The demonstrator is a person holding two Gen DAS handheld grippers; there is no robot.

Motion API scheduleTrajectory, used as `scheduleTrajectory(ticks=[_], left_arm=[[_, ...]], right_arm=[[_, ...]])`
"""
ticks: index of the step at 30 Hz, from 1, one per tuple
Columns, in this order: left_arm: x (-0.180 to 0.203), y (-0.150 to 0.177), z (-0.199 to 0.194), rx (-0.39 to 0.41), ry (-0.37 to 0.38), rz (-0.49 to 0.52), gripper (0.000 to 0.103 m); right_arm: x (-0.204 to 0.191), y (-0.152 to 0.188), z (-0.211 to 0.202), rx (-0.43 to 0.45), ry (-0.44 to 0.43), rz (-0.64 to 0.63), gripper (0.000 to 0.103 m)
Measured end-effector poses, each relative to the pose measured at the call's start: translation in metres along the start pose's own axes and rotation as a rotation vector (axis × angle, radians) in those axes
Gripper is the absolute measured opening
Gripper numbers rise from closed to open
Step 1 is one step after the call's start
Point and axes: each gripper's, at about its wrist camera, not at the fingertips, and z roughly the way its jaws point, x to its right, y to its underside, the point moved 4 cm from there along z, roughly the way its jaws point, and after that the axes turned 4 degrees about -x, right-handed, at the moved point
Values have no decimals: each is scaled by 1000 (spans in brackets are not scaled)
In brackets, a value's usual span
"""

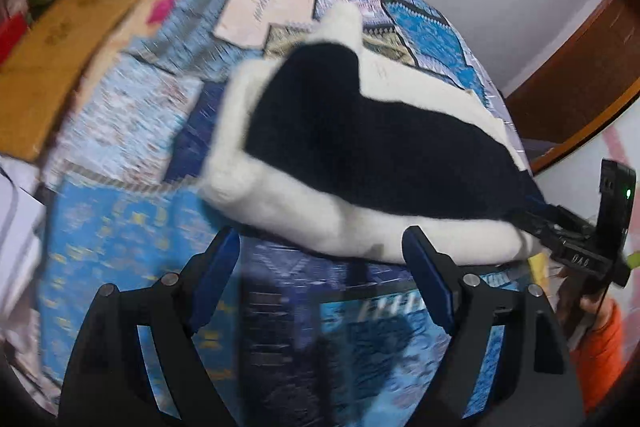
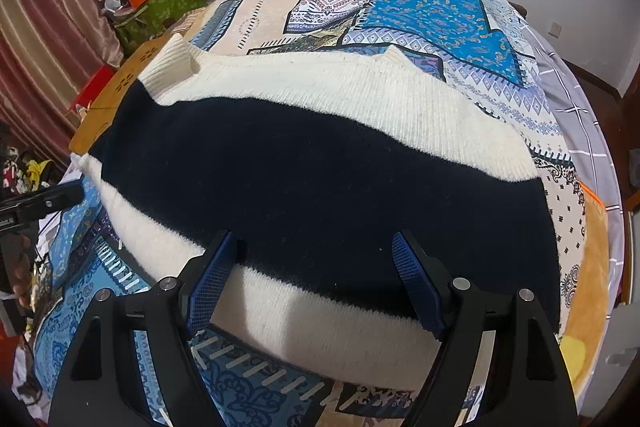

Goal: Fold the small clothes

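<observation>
- The sweater (image 2: 304,163), cream with a wide navy band, lies flat on the patchwork cloth (image 2: 436,11), folded to a broad strip running left to right.
- Left gripper (image 1: 320,267): jaws spread wide, nothing between them, held just short of the sweater's near left edge, not touching it.
- Right gripper (image 2: 312,279): jaws also apart, poised over the near hem with knit showing between the pads (image 2: 208,287); they do not press on it.
- Judged step: between folds, with one fold laid down and neither gripper holding cloth.
- The collar (image 2: 172,67) sticks up at the far left.
- The next move probably calls for each gripper to pinch an edge through all layers, then carry it across evenly so the band stays aligned.
- Risk: thick knit may slip or bunch.
</observation>
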Motion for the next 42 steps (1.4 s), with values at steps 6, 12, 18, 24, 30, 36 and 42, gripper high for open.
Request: scheduleTrajectory(ticks=[6,12,18,24,30,36,42], left_arm=[[-8,-10,23,-25,98,-138,83],[-13,-23,35,-6,217,-259,83],[-22,-42,40,25,274,-346,83],[-34,-56,44,53,301,-381,48],[-35,-64,35,103,257,-331,29],[-44,-73,3,196,163,-304,26],[-63,-92,-45,314,-2,-265,26]], right_arm=[[-1,1,1,2,-1,-8,78],[-1,3,3,8,-1,-18,80],[-2,3,4,9,5,-28,81],[-2,4,5,12,7,-31,82],[-1,2,3,11,4,-28,81],[3,-1,-9,26,-2,-18,81],[15,-5,-26,73,-3,2,81]])
